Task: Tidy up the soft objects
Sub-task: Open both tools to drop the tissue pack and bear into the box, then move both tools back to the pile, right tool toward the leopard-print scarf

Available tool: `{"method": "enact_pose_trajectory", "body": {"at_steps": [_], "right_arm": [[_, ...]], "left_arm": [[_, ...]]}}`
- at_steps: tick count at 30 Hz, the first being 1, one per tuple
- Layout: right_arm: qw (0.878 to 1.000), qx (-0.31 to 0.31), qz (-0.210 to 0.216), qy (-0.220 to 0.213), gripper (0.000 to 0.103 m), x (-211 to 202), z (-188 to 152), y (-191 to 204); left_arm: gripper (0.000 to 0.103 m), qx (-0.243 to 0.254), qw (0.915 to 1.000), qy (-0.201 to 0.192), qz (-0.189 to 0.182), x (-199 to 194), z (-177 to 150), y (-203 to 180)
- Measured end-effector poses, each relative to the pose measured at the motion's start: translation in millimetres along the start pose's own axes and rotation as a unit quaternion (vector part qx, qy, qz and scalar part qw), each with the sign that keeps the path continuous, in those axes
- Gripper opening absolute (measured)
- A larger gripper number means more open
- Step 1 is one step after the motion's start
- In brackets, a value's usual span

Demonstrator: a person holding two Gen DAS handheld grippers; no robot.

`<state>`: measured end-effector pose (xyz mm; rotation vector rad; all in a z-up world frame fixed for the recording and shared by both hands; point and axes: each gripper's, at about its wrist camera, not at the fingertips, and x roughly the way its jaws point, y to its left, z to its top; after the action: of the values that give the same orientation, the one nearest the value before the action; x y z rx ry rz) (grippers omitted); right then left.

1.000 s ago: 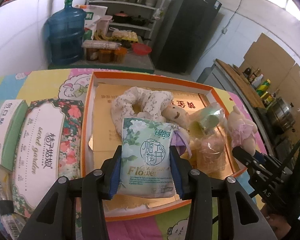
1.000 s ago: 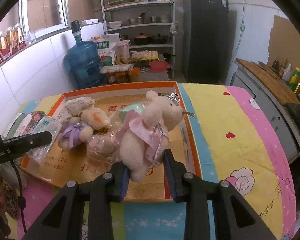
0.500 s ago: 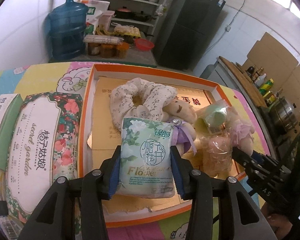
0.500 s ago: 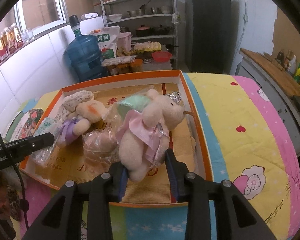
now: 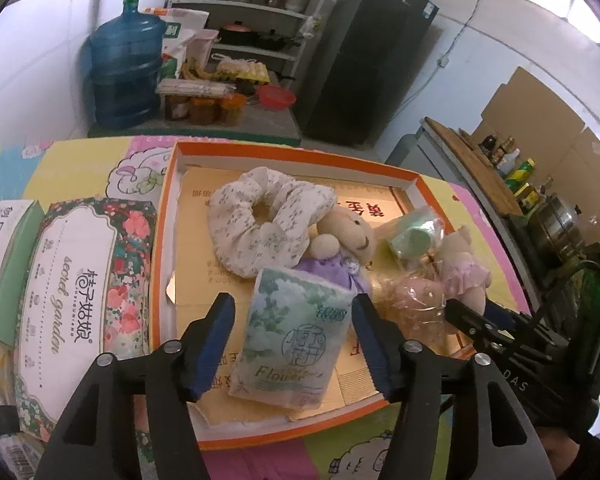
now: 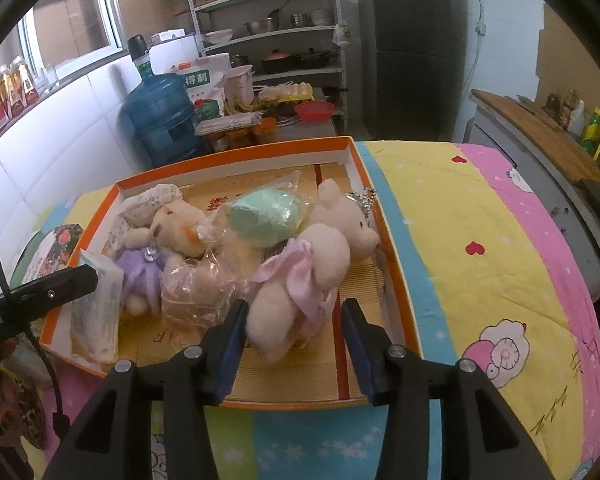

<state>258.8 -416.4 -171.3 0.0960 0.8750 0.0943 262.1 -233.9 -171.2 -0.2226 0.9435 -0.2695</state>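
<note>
An orange tray (image 5: 284, 436) (image 6: 392, 248) lies on the quilted table. In it are a floral scrunchie (image 5: 260, 220), a bear in purple (image 5: 340, 240) (image 6: 160, 240), a green puff in a bag (image 5: 414, 236) (image 6: 264, 216), a pink bagged item (image 6: 196, 292), a bear in pink (image 6: 300, 280) (image 5: 460, 268) and a green tissue pack (image 5: 292, 340) (image 6: 96, 312). My left gripper (image 5: 292, 344) is open, its jaws apart on either side of the tissue pack. My right gripper (image 6: 296, 344) is open around the pink bear's legs.
Two tissue boxes (image 5: 76, 288) lie left of the tray. A blue water jug (image 5: 124, 72), jars and shelves (image 6: 268, 32) stand beyond the table. A black fridge (image 6: 404, 48) is at the back. Bare quilt (image 6: 480, 240) lies right of the tray.
Both grippers have opened: the left let go of the tissue pack and the right let go of the pink bear, which both now rest in the tray.
</note>
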Motion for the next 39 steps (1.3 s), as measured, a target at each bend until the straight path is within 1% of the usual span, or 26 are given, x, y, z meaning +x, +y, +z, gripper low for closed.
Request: {"method": "enact_pose_trajectory", "body": {"at_steps": [10, 20, 30, 39], "right_arm": [[1.000, 0.011, -0.014, -0.019, 0.048, -20, -2, 3], [0.999, 0.016, -0.031, -0.041, 0.048, -48, -6, 17], [0.997, 0.016, -0.052, -0.061, 0.048, -78, -15, 43], [0.995, 0.016, -0.070, -0.076, 0.048, -107, -30, 72]], "left_arm": [[0.065, 0.028, 0.9993, -0.022, -0.011, -21, -1, -9], [0.065, 0.058, 0.9969, -0.049, -0.024, -52, 0, -13], [0.065, 0.071, 0.9939, -0.067, -0.050, -87, -7, -4], [0.065, 0.082, 0.9901, -0.086, -0.074, -125, -16, 14]]}}
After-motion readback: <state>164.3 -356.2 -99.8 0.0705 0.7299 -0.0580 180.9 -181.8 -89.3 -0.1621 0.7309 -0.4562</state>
